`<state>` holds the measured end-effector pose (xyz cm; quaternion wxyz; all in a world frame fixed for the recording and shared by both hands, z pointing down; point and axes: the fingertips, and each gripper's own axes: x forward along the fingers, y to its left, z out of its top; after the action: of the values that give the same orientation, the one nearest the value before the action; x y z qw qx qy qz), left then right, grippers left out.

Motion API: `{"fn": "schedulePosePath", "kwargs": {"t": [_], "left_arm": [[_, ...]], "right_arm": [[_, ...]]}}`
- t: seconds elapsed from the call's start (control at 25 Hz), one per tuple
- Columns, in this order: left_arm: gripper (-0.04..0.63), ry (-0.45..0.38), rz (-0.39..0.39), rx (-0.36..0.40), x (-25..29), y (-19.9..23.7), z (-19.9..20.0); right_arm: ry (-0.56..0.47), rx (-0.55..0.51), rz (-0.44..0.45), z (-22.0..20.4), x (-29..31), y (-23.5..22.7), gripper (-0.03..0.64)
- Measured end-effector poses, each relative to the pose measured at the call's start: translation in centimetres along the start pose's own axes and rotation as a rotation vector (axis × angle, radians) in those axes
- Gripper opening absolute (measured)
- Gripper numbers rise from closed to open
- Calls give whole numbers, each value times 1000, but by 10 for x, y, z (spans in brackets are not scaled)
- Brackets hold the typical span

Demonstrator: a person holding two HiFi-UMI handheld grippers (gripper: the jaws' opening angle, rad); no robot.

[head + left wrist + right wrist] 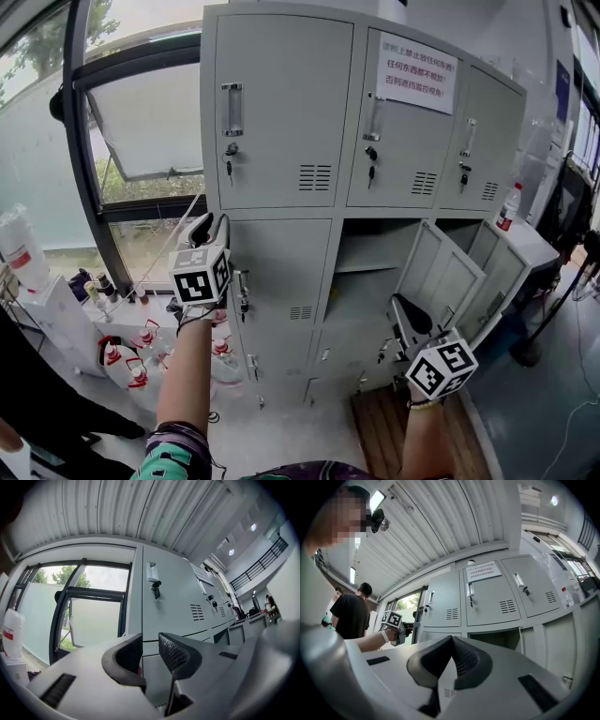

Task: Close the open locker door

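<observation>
Lockers (281, 141) of grey steel fill the wall; in the middle row the open door (441, 272) hangs swung out to the right. Beside a closed door the left claw (208, 228) stands spread and empty. Just below the open door, the right claw (411, 321) is pressed together.

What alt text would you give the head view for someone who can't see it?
A bank of grey lockers has one middle door swung open. A person holds two grippers: the left gripper by the closed left column, the right gripper lower, near the open door.
</observation>
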<state>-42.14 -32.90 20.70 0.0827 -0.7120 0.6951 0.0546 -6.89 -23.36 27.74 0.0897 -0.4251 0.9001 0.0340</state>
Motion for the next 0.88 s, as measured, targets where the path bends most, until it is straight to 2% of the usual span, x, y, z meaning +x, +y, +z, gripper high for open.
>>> {"fn": "schedulePosePath", "kwargs": {"t": [0.36,0.48,0.64,0.76,0.88], "left_arm": [[51,-31,-66,7,-38,-58,10],[25,-41,-138,-6,-48,-90,10],[21,-55,-225,-34,-62,-138,7],[20,-59,-296,-73,-79,-178,-2],[20,-75,-333,-115,-93,-206,-8]], "right_arm": [[-4,-1,3,9,-27,-20,8],[-13,-17,-5,13,-40,-33,6],[-12,-35,-35,16,-59,-52,8],[-8,-38,-69,15,-82,-68,8],[-2,-53,-116,15,-104,-86,8]]}}
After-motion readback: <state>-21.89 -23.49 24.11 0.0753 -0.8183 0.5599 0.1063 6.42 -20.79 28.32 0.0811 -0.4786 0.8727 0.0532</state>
